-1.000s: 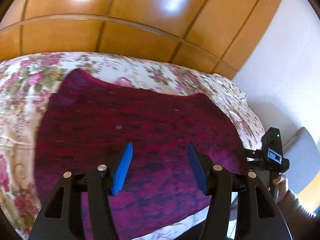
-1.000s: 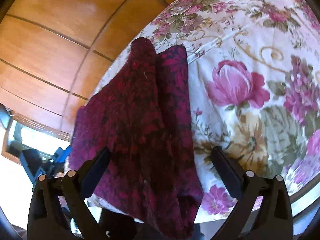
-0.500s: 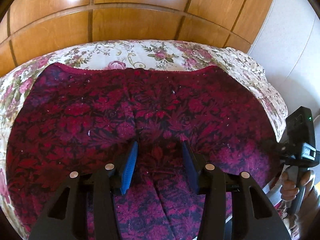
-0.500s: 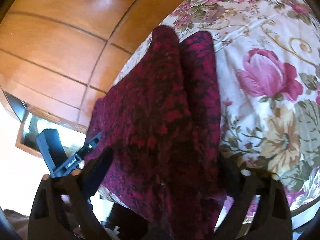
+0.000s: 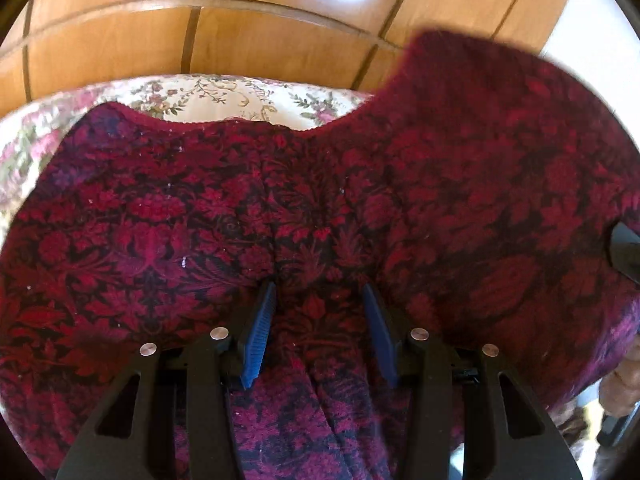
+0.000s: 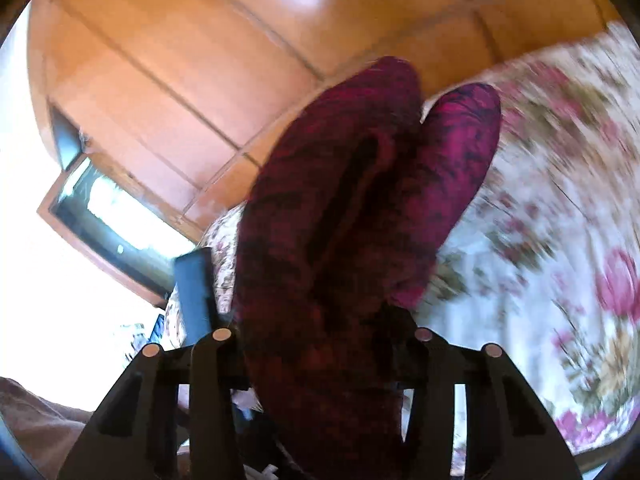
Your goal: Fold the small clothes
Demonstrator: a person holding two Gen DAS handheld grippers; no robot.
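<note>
Where lifted, garment [image 6: 360, 216] lengthwise between right tongs [image 6: 320, 344].

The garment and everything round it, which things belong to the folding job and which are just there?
Part of the job:
garment, dark red floral knit
left tool, open over the garment
right tool, shut on the garment's lifted side
bedspread, the folding surface

Just there:
wood panelling
window
</note>
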